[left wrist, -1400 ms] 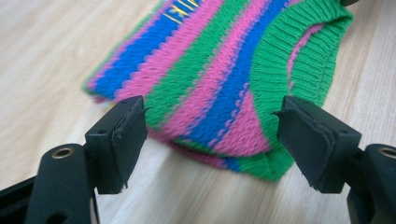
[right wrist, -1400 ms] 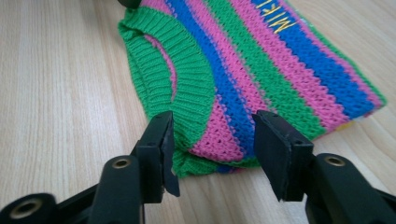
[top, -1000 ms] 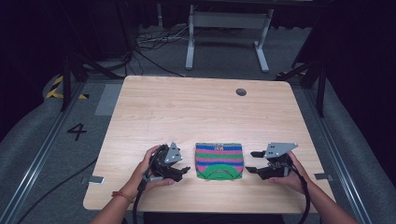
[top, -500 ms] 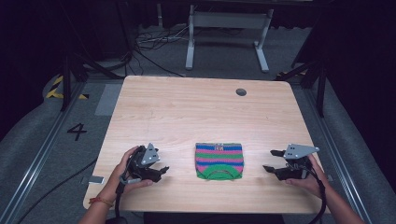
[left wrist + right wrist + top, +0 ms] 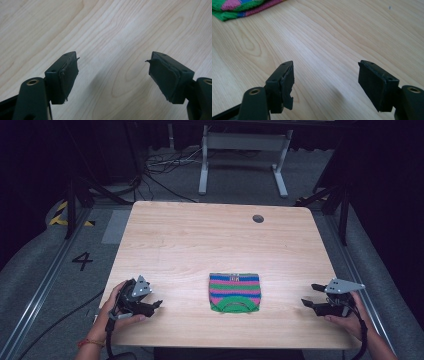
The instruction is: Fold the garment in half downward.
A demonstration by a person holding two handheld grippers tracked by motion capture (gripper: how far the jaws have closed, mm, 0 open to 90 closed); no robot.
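A folded knit cloth (image 5: 234, 292) at lower centre of the high view carries horizontal stripes of blue, pink and green, with a green edge along its bottom. The table (image 5: 200, 245) beneath is pale wood with wavy brown grain. Both grippers, at lower left (image 5: 150, 304) and lower right (image 5: 311, 296), are black with grey plates.

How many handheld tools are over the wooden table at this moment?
2. The black left tool is near the light wooden table's front left corner; the black right tool is near its front right edge. Nothing seems to hide another.
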